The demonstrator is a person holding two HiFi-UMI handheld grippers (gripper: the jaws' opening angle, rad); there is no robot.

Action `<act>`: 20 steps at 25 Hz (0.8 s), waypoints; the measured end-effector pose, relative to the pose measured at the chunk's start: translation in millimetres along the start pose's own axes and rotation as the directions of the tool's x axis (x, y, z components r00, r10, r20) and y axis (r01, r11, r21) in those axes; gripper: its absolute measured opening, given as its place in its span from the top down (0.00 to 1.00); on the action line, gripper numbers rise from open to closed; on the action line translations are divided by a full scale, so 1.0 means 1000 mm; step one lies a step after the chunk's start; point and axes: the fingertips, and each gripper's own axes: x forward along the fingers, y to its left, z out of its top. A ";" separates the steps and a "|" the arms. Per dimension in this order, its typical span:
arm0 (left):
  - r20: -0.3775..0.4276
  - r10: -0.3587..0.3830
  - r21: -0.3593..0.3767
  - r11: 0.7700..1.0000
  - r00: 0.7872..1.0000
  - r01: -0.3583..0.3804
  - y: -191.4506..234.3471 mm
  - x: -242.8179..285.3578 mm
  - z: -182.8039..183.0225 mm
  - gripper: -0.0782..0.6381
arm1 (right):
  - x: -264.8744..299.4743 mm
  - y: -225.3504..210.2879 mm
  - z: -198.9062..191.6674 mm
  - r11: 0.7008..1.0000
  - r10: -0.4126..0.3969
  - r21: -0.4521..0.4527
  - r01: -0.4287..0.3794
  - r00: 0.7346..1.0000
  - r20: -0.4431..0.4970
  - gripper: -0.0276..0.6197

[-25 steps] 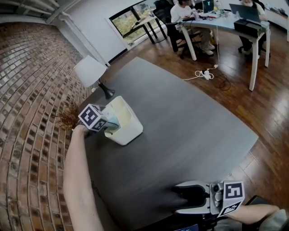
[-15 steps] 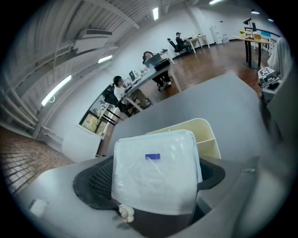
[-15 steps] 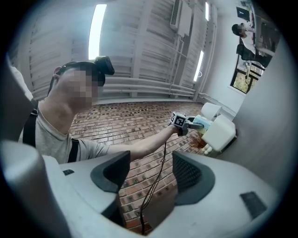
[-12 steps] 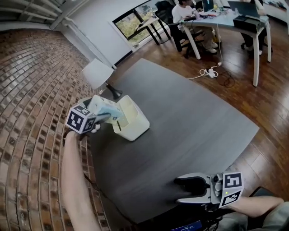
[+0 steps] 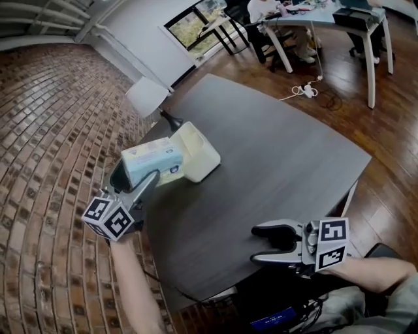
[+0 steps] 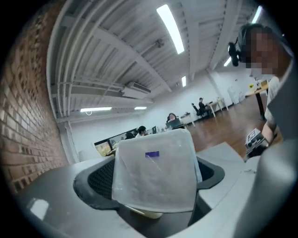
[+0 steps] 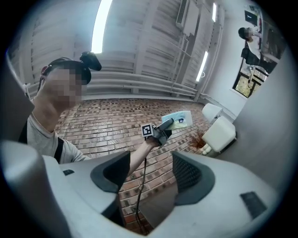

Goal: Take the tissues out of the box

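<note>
On the dark grey table [image 5: 281, 163], which fills the middle of the head view, a pale cream box [image 5: 199, 153] stands near the far left edge, and I describe all places from this box. To the left of the box runs a wide brick surface [image 5: 52, 130]. To the right of it, past the table, is a brown wooden floor [image 5: 385, 130]. Far behind the box and to its right, a desk with white legs [image 5: 313, 19] stands on that floor. Just behind the box, at the table's far corner, is a lamp with a white shade [image 5: 147, 98]. The pack of tissues [image 5: 151, 160], light blue and white in a clear wrap, is out of the box. It is lifted at the box's left side, and in the right gripper view it is apart from the box, with air between them. The left gripper [image 5: 138, 179] comes up from the near left of the box and pinches this pack. In the left gripper view the dark pads [image 6: 100, 179] press on both sides of the pack, which stands upright between them with a small blue mark on its front. The right gripper [image 5: 256, 244] is well apart from the box, at the near edge of the table on the right. Its jaws are spread and nothing is between them.
</note>
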 end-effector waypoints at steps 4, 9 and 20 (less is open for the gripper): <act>0.174 -0.010 -0.198 0.979 0.985 0.045 -0.056 -0.040 -0.021 0.21 | -0.001 0.004 -0.007 1.000 0.007 -0.011 -0.008 1.000 -0.021 0.52; 0.393 0.078 -0.469 0.874 0.916 0.127 -0.099 -0.084 -0.058 0.22 | 0.000 0.005 -0.008 0.999 0.010 -0.039 -0.011 0.999 -0.034 0.52; 0.676 0.363 -0.721 0.502 0.641 0.477 -0.150 -0.154 -0.111 0.22 | 0.001 0.018 -0.009 0.998 0.027 -0.054 -0.031 0.997 -0.073 0.52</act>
